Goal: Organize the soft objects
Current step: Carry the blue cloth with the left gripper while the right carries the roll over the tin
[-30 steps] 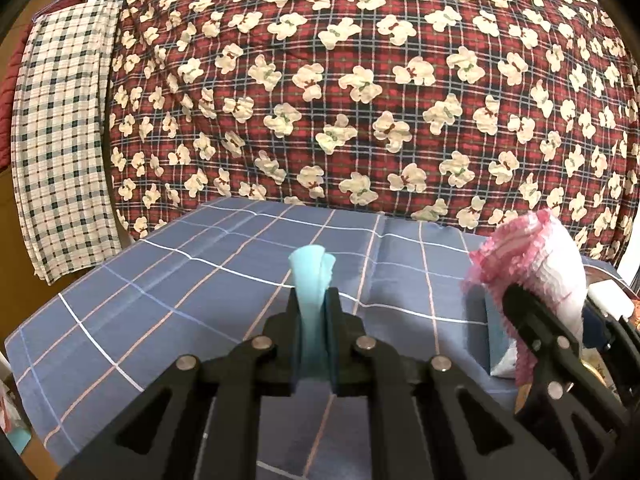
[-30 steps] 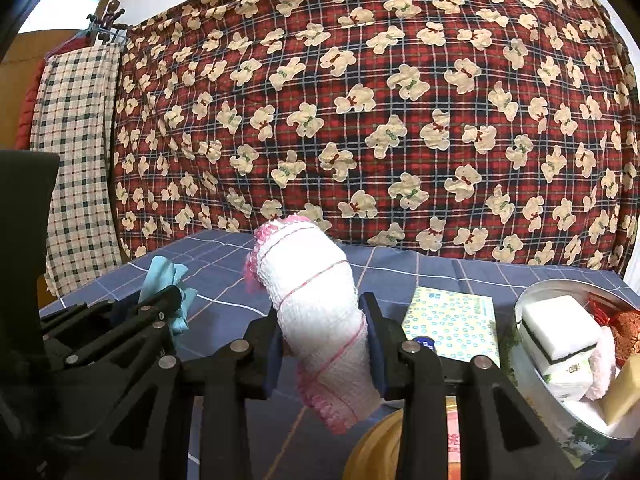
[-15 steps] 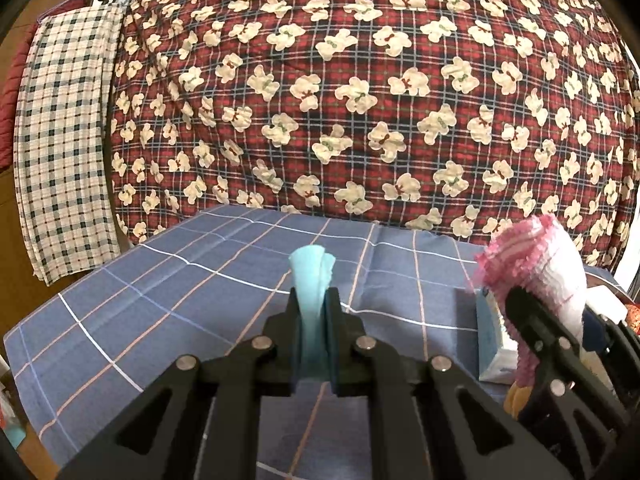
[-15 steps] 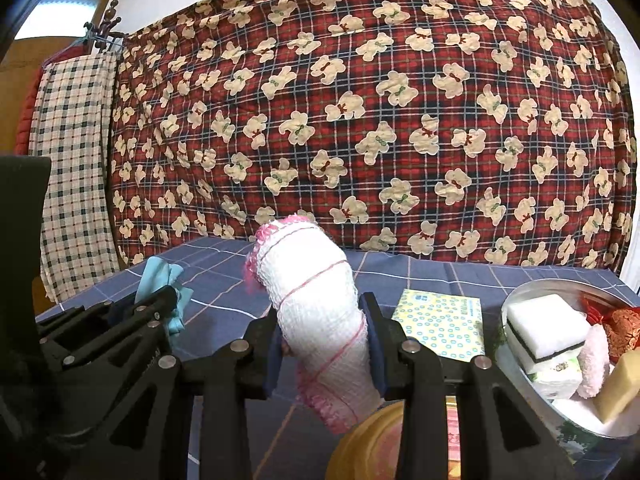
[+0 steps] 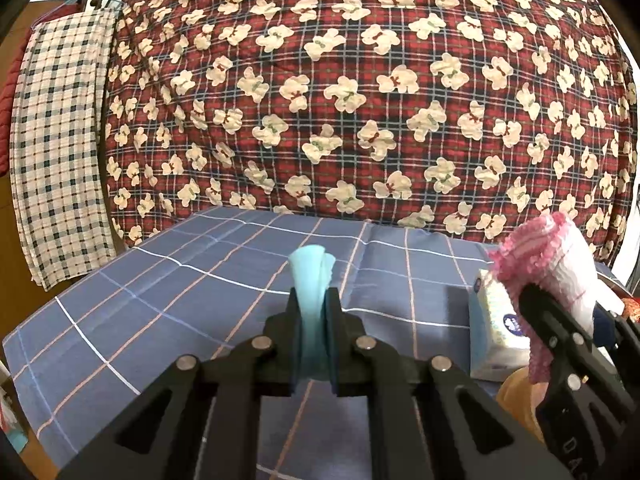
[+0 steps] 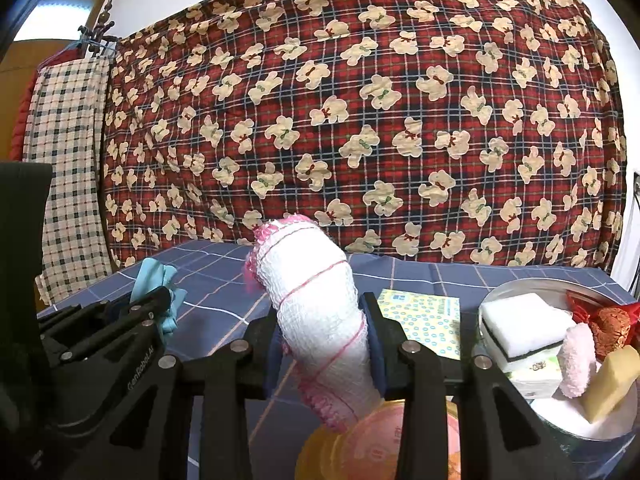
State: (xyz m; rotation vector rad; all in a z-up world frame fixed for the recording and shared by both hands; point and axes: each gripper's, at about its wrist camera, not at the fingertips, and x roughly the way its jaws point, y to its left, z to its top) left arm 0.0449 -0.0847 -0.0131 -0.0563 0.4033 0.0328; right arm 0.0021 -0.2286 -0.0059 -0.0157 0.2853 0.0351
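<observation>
- Above the blue checked tablecloth [image 5: 168, 292], left wrist view: left gripper [image 5: 313, 312] pinches a pale blue cloth [image 5: 310, 276], its folded end standing up between the pads. Grip unchanged from a second ago.
- Same view, right edge: tissue pack [image 5: 494, 332] now shows fully; earlier it was mostly hidden behind the pink-edged mesh cloth [image 5: 560, 256]. Reads as both tools lifting or drawing back together.
- Right wrist view: right gripper [image 6: 326, 332] clamps the mesh cloth roll, tilted left, above an orange lid [image 6: 380, 444].
- Metal bowl [image 6: 520, 286] at right holds a sponge [image 6: 520, 324] and other soft items, a likely destination. Backdrop sits lower than before: a carry under way, nothing yet placed.
</observation>
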